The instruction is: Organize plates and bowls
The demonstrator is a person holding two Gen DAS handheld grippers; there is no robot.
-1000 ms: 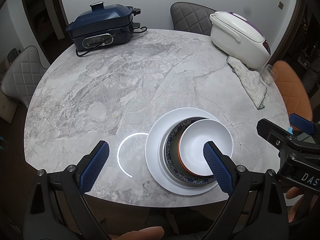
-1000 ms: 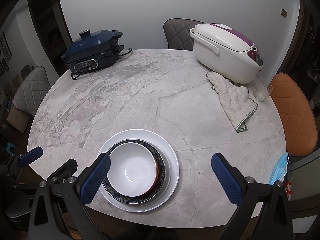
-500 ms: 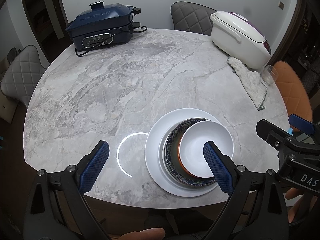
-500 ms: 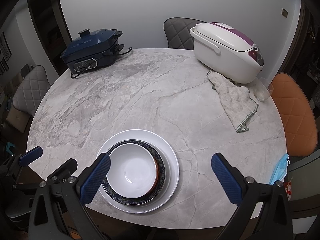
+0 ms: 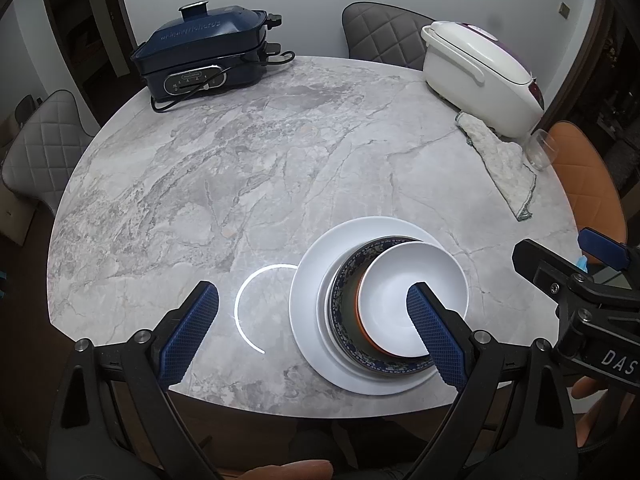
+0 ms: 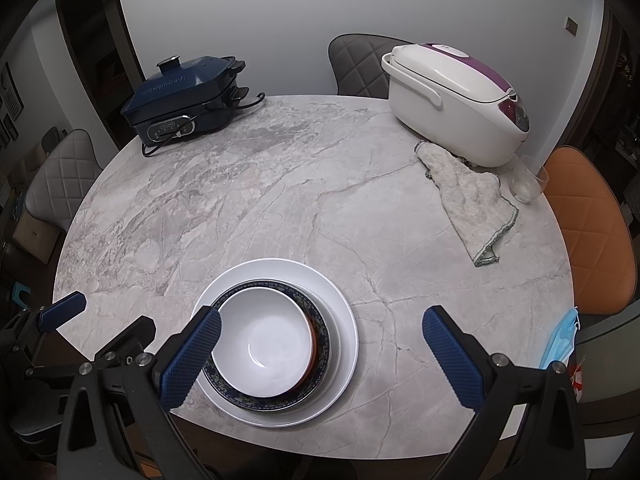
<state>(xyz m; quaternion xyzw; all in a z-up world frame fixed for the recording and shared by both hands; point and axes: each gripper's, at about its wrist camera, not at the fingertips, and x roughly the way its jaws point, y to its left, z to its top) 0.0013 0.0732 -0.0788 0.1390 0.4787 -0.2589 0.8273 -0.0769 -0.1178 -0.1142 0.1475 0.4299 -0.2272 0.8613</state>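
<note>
A stack sits near the front edge of the round marble table (image 5: 280,152): a large white plate (image 5: 308,300) at the bottom, a dark blue patterned plate (image 5: 340,296) on it, and a white bowl (image 5: 400,280) with an orange outside on top. In the right wrist view the white plate (image 6: 340,312), patterned plate (image 6: 320,328) and bowl (image 6: 264,332) lie just left of centre. My left gripper (image 5: 312,324) hangs open above the stack's left side, holding nothing. Above the table's front right, my right gripper (image 6: 320,352) is open and holds nothing as well.
A dark blue electric cooker (image 5: 204,56) stands at the back left, a white rice cooker (image 6: 456,100) at the back right. A grey cloth (image 6: 468,204) and a clear glass (image 6: 528,184) lie by it. Padded chairs surround the table; an orange one (image 6: 588,232) is at right.
</note>
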